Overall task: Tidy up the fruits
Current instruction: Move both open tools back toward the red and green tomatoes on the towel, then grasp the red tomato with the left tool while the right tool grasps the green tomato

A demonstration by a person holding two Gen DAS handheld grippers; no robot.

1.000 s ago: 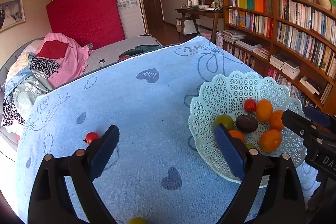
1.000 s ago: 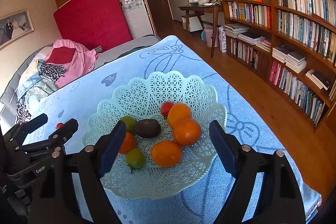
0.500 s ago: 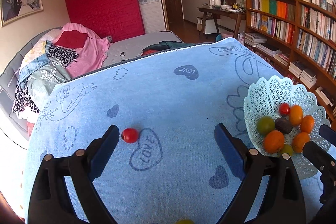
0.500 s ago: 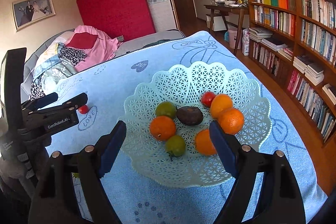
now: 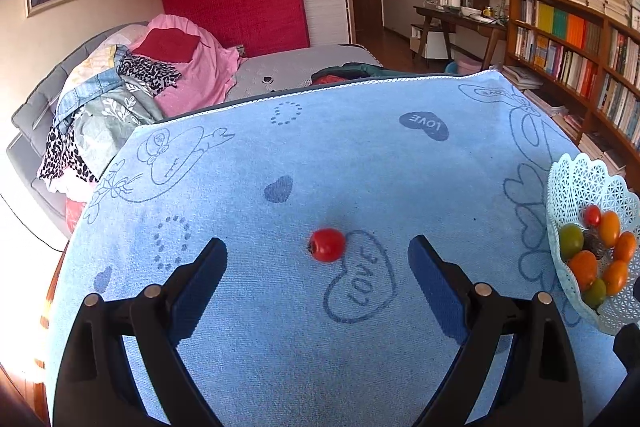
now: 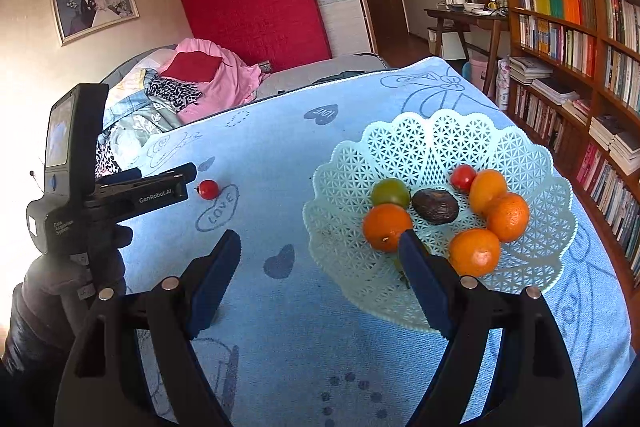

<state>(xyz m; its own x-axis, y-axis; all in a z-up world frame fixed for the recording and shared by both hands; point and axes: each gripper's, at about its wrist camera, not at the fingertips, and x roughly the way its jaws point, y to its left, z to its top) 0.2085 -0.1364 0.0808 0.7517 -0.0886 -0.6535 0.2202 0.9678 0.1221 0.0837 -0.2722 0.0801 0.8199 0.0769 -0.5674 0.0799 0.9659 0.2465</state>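
A red cherry tomato [image 5: 327, 245] lies alone on the blue towel [image 5: 360, 155] that covers the desk, just beside a printed "LOVE" heart [image 5: 360, 283]. The left tongs [image 5: 318, 269] hang low over the towel with their blue pads spread wide and nothing between them; the tomato sits just ahead of the gap, touching neither pad. In the right wrist view the same tongs [image 6: 160, 183] point at the tomato [image 6: 208, 189] from the side, gripped by a dark-gloved hand [image 6: 76, 267].

Well apart to the right stands the pale green lattice fruit basket [image 6: 440, 143]. It holds four oranges [image 6: 387, 227], a green tomato [image 6: 391, 191], a small red tomato [image 6: 463, 177] and a dark wrinkled fruit [image 6: 435, 206], possibly an avocado. The right tongs [image 6: 320, 259] hover at the basket's near left rim, jaws wide apart and empty, the right pad [image 6: 420, 275] overlapping the rim in view.
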